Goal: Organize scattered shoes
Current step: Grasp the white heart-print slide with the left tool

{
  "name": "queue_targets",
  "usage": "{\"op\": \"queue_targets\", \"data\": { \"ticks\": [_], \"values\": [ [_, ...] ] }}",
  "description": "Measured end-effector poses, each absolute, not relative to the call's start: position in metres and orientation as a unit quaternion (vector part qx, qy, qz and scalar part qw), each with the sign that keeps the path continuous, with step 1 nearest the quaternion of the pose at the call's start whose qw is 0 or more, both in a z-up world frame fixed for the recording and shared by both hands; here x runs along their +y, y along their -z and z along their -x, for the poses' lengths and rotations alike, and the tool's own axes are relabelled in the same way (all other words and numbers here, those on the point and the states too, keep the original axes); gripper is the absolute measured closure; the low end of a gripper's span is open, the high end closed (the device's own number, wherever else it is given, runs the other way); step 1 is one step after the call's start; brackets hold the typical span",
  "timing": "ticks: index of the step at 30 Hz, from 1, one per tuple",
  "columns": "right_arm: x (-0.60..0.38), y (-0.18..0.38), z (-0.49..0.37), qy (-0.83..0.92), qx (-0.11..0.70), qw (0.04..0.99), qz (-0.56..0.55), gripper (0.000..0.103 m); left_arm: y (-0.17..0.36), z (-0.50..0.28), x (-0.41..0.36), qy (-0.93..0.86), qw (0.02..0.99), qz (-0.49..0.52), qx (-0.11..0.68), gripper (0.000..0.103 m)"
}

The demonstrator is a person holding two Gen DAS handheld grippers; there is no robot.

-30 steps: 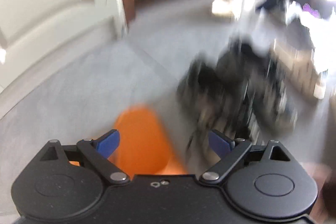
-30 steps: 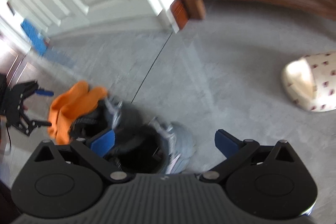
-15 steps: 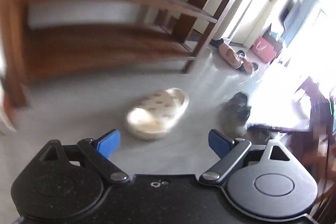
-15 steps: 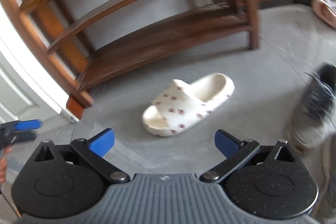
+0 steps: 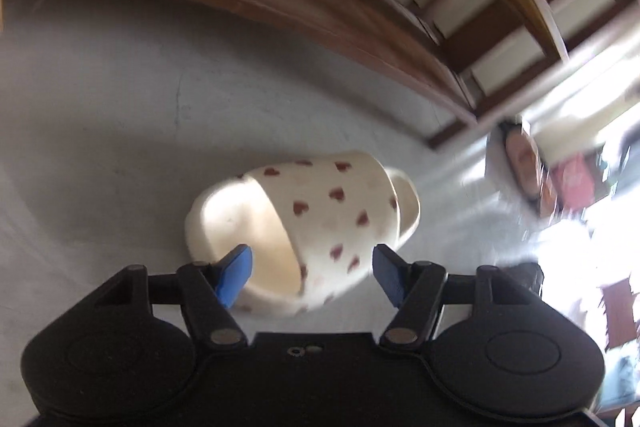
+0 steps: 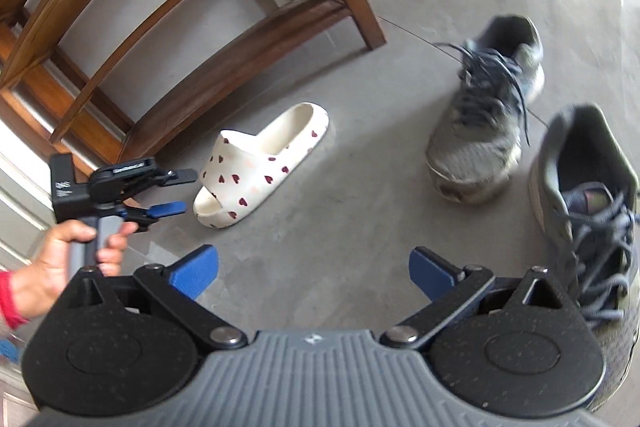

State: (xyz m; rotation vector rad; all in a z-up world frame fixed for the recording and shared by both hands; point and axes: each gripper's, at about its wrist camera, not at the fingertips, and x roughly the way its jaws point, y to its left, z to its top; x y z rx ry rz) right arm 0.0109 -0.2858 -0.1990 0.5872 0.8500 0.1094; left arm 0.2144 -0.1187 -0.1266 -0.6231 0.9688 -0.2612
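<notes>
- We've got the left tool (image 6: 178, 193) right up at the toe end of the cream slide with red hearts (image 6: 260, 163), which sits on the grey floor (image 6: 320, 227) just in front of the wooden shoe rack (image 6: 224, 67). Its jaws are closing with the strap end between them, but the pads don't look like they're pressing yet.
- Right tool (image 6: 312, 273) is open with nothing in it — only bare floor between the fingers, and two grey lace-up sneakers (image 6: 486, 115) off to its right.
- Handling guess: the slide looks like moulded foam, so light, a bit squishy, not fragile. Probably a little slick on the outside.
- We'd pinch across the wide strap, or one pad inside the opening and one outside — the thick sole edge looks too rounded to hold well.
</notes>
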Motion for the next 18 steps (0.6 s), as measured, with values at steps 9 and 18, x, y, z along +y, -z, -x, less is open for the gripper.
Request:
{"op": "queue_targets", "data": {
  "ticks": [9,18],
  "values": [
    [-0.306,0.208,-0.006,-0.037,0.388,0.866,-0.314,0.0,0.172,-0.217,-0.1,0.155,0.791,0.465,0.366,0.07],
    [-0.314,0.209,0.009,-0.008,0.367,0.869,-0.33,0.0,0.133,-0.146,-0.135,0.103,0.76,0.511,0.388,0.083]
  ]
}}
